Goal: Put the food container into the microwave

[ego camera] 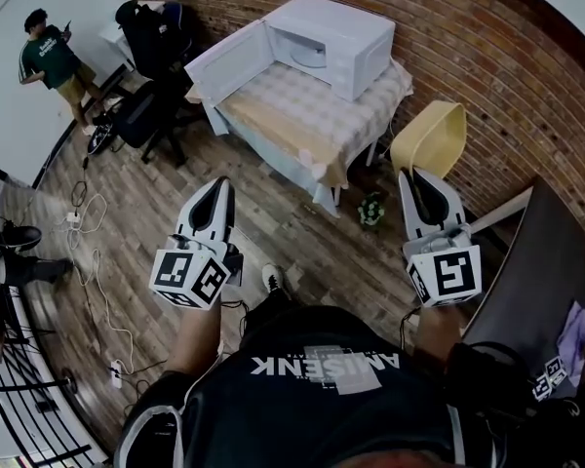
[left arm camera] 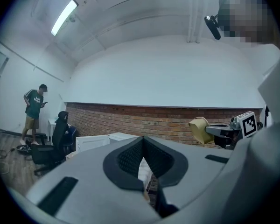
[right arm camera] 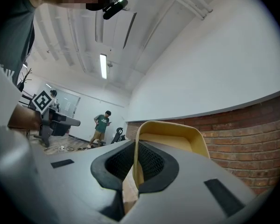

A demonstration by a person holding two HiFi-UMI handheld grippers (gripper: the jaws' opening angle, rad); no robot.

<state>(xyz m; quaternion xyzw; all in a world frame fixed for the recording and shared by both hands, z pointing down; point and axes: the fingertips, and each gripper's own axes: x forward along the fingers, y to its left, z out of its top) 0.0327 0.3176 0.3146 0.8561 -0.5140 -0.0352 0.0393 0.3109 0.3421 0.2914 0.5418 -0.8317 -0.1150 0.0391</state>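
Even, cool light came from fluorescent ceiling tubes (left arm camera: pixel 64 17), one glaring white in each gripper view. Shadows were soft, with only a faint one under the table (ego camera: pixel 302 115) in the head view. All three pictures bulged like a fisheye, with black corners and the brick wall (ego camera: pixel 468 57) curving. The yellow food container (right arm camera: pixel 172 136), close to the lens, looked slightly soft.

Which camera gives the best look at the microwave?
The head view: the microwave shows whole, door open. The left gripper view catches only its top beyond the left claw; the right gripper view misses it.
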